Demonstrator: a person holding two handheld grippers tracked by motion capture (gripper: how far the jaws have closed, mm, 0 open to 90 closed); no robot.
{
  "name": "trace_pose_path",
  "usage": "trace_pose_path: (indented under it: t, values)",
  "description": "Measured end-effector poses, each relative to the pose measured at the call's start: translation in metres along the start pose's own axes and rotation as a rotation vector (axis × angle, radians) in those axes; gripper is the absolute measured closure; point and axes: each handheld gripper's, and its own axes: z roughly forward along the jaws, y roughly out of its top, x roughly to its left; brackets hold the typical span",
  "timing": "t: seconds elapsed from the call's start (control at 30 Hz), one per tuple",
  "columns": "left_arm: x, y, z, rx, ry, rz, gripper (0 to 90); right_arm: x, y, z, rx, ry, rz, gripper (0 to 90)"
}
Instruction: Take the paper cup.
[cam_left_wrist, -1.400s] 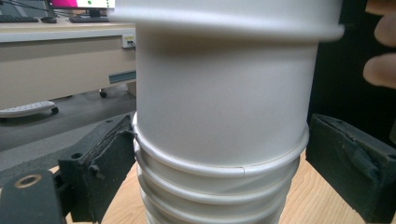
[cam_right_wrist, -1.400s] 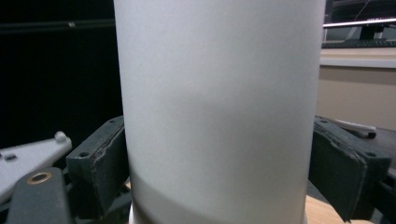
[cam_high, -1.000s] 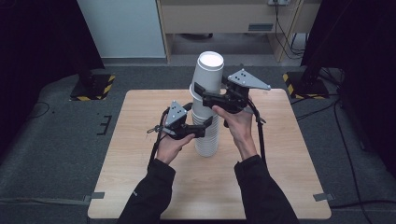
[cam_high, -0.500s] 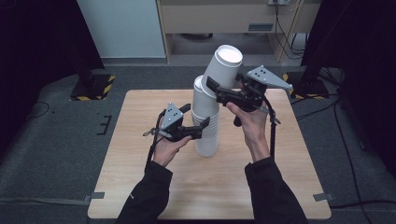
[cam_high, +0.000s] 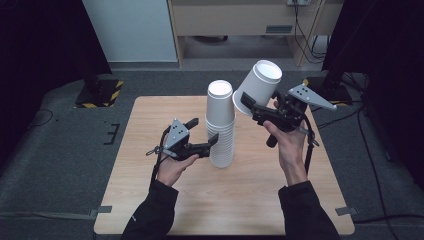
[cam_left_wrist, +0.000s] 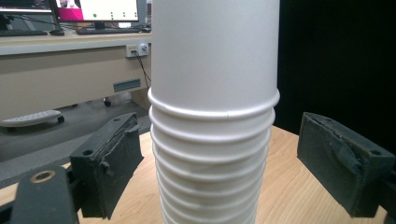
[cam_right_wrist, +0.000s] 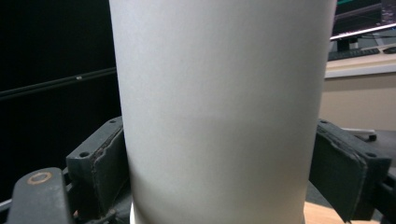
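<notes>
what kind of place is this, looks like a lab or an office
Most likely a lab or recording room rather than a plain office: a small wooden table stands alone on grey carpet between dark curtains, with hazard-striped stand bases beside it and a desk with monitors behind.

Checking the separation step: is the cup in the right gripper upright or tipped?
Tipped: the cup leans, its closed base up and right, clear of the stack.

Even overhead light, dark surroundings, soft shadows, slightly soft close-up gripper views.
</notes>
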Motion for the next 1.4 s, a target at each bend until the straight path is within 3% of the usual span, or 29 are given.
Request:
trace_pose_path:
  t: [0.37, 0.73, 0.97, 1.4]
  values:
    - [-0.007, -0.017, -0.005, 0.021, -0.004, 0.008, 15.5, -0.017, -0.026, -0.029, 0.007, -0.053, 0.03, 14.1]
    - [-0.011, -0.036, -0.011, 0.057, 0.001, 0.048, 15.5, -0.027, -0.051, -0.051, 0.008, -0.084, 0.083, 14.0]
    - [-0.015, -0.042, -0.011, 0.032, -0.003, 0.034, 16.9, -0.036, -0.074, -0.067, 0.004, -0.112, 0.157, 14.0]
    - [-0.029, -0.059, -0.008, 0.052, -0.022, 0.046, 21.0, -0.048, -0.109, -0.085, 0.01, -0.147, 0.276, 13.9]
